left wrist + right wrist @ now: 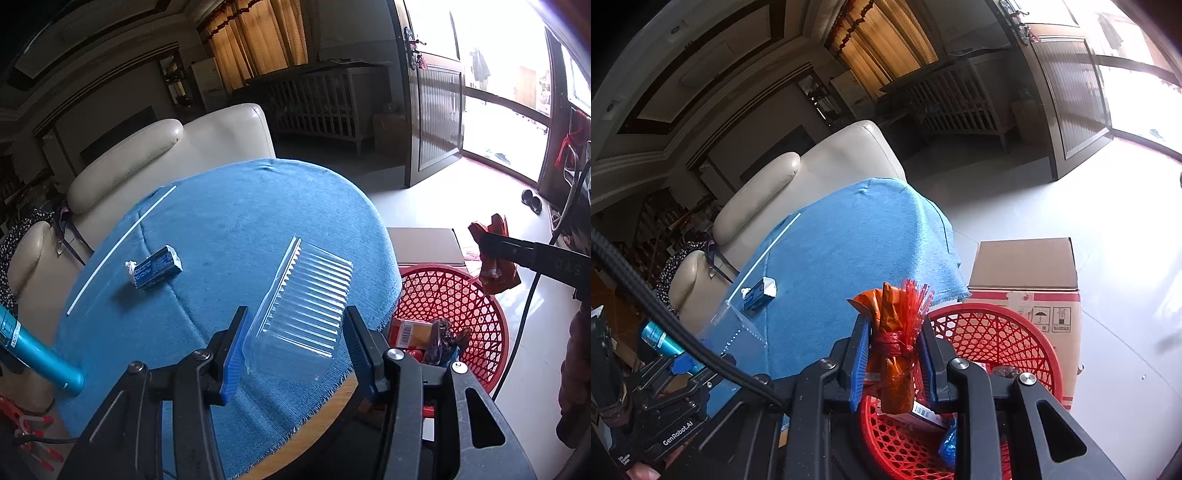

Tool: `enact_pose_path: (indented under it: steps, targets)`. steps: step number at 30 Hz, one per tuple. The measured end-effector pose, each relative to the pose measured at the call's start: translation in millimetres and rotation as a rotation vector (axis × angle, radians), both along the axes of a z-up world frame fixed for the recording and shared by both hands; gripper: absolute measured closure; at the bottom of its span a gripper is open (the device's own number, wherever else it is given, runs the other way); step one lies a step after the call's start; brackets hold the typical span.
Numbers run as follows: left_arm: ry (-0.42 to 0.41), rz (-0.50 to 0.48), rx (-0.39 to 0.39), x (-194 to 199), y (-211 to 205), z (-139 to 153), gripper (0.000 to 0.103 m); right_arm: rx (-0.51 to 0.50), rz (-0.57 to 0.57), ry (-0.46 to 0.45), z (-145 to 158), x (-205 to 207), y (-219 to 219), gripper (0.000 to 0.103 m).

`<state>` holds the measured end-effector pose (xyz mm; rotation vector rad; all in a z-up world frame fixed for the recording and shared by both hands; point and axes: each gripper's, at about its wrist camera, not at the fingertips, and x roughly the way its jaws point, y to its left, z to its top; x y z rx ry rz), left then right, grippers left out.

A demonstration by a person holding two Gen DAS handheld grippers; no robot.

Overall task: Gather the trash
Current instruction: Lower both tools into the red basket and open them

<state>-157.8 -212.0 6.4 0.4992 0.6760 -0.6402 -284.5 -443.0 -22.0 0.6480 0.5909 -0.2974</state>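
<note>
A clear ribbed plastic container [310, 302] lies near the front edge of the blue-clothed round table [229, 221]. My left gripper [295, 312] straddles its near end, both blue pads against its sides. Over the red mesh basket [997, 332], my right gripper [894, 321] is shut on an orange wrapper tied with red netting [894, 332]. The left wrist view shows that wrapper [495, 266] hanging beyond the table's right edge, above the basket [461, 295]. On the cloth a small blue carton [155, 267] and a white straw [118, 247] lie to the left.
A cardboard box [1023, 266] stands on the floor behind the basket, which holds several wrappers and a barcoded packet [410, 330]. A cream sofa [166, 147] backs the table. A teal cylinder [37, 354] juts in at lower left. Pale floor opens to the right.
</note>
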Motion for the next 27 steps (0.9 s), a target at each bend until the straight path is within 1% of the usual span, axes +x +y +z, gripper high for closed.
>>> enact_pose_path:
  steps: [5, 11, 17, 27]
  targets:
    - [0.006, -0.007, 0.0, 0, -2, 0, 0.051, -0.006, 0.001, -0.004, 1, -1, 1, 0.076]
    - [0.005, -0.037, 0.011, -7, -9, 0, 0.051, -0.003, -0.005, -0.007, 0, -3, -1, 0.076]
    - [-0.01, -0.066, 0.021, -16, -18, 2, 0.051, 0.002, -0.009, -0.012, 0, -7, -4, 0.076]
    - [-0.015, -0.14, 0.056, -34, -41, -2, 0.051, 0.015, -0.028, -0.01, 0, -14, -12, 0.076]
